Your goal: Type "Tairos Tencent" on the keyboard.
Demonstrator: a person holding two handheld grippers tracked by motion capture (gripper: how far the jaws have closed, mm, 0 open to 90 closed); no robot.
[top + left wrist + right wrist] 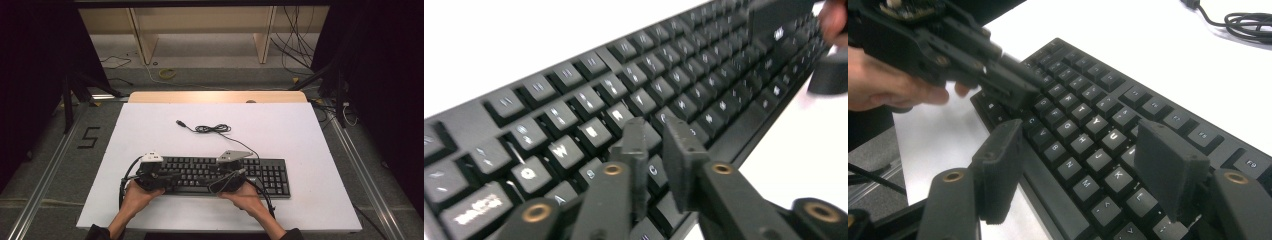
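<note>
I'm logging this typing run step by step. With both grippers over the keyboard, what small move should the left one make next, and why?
Probably a short dip onto the key under its tips. The left gripper hovers low over the black keyboard, jaws slightly apart with nothing between them, tips above the lower letter rows near the C key. The right gripper hangs open over the right-hand letters.

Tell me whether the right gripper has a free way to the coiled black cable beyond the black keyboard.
Probably yes: the right gripper hovers over the black keyboard, jaws open and empty, and only bare white tabletop lies between it and the coiled black cable.
</note>
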